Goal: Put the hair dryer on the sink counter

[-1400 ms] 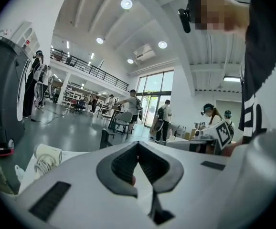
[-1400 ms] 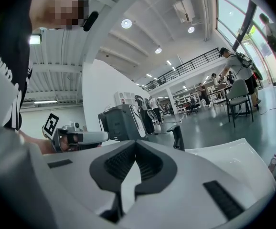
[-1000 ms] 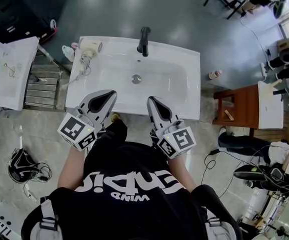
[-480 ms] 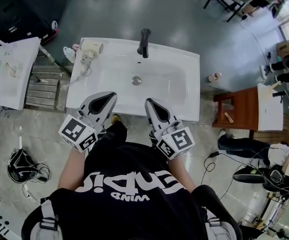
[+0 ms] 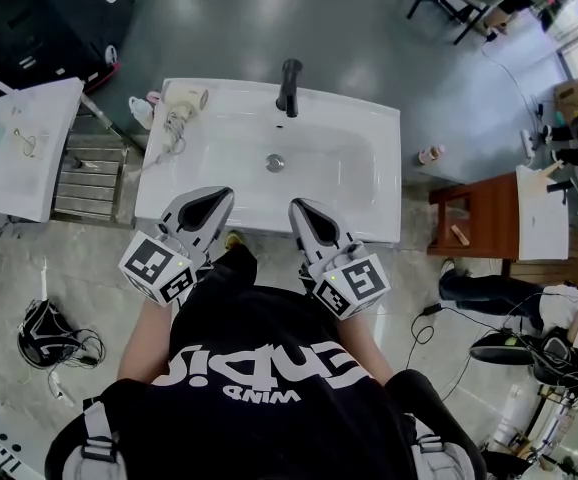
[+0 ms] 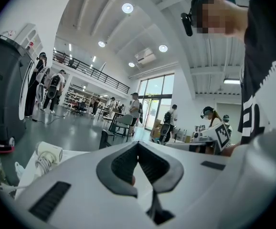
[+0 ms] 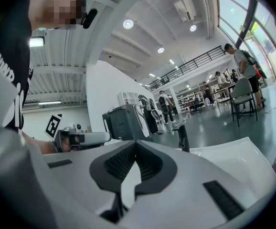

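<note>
Brown wooden stand (image 5: 479, 218) — black tangled cables (image 5: 49, 333) on the floor.

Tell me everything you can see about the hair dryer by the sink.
The hair dryer is cream-white and looks like plastic, with a short round barrel. It lies on its side at the far left corner of the white sink counter, left of the black faucet. Its pale cord is bunched in loops beside it on the counter. The left hand-held gripper and right hand-held gripper are well apart from it.

The table (image 5: 374, 138) is white, its tap (image 5: 288, 86) black, the hair dryer (image 5: 183, 98) cream-white. The left tool (image 5: 217, 196) and right tool (image 5: 299, 208) are grey, with black-and-white square markers.
</note>
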Tool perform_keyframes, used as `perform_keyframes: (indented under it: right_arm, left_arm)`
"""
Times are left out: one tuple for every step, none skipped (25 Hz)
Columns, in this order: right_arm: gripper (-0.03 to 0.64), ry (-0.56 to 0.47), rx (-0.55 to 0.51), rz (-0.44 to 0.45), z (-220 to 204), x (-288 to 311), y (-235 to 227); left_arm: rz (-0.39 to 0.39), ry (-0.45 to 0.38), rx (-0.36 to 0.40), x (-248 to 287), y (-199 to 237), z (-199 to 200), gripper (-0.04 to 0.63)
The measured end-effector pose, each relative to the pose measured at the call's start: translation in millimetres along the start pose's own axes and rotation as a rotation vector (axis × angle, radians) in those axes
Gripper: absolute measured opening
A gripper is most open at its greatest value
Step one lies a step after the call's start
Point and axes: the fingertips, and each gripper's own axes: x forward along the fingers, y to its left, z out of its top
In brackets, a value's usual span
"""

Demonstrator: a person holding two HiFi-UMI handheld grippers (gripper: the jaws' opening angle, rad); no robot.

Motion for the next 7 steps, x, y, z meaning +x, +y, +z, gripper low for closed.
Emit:
perform_keyframes:
  right_arm:
    - [0.018, 0.001, 0.001, -0.001, -0.2, 0.0, -0.4]
    - [0.018, 0.002, 0.001, -0.002, -0.6, -0.2, -0.8]
    - [0.018, 0.004, 0.001, -0.002, -1.1, -0.4, -1.1]
    - [0.018, 0.005, 0.002, -0.002, -1.6, -0.5, -1.4]
    - [0.018, 0.006, 0.003, -0.001, -2.0, -0.5, -1.5]
    - [0.018, 0.006, 0.004, 0.0, -2.3, -0.4, -1.7]
    - [0.018, 0.006, 0.006, 0.001, -2.5, -0.4, -1.8]
  left_arm:
    - [0.0, 0.001, 0.001, 0.3, 0.1, 0.0, 0.019]
    - [-0.001, 0.003, 0.002, 0.7, -0.1, -0.2, 0.019]
    - [-0.004, 0.004, 0.004, 1.3, -0.6, -0.5, 0.019]
    - [-0.008, 0.004, 0.007, 1.8, -1.5, -0.7, 0.018]
    - [-0.014, 0.005, 0.01, 2.4, -2.3, -1.0, 0.019]
    - [-0.018, 0.005, 0.013, 2.8, -3.0, -1.2, 0.019]
    - [-0.022, 0.005, 0.015, 3.2, -3.8, -1.4, 0.019]
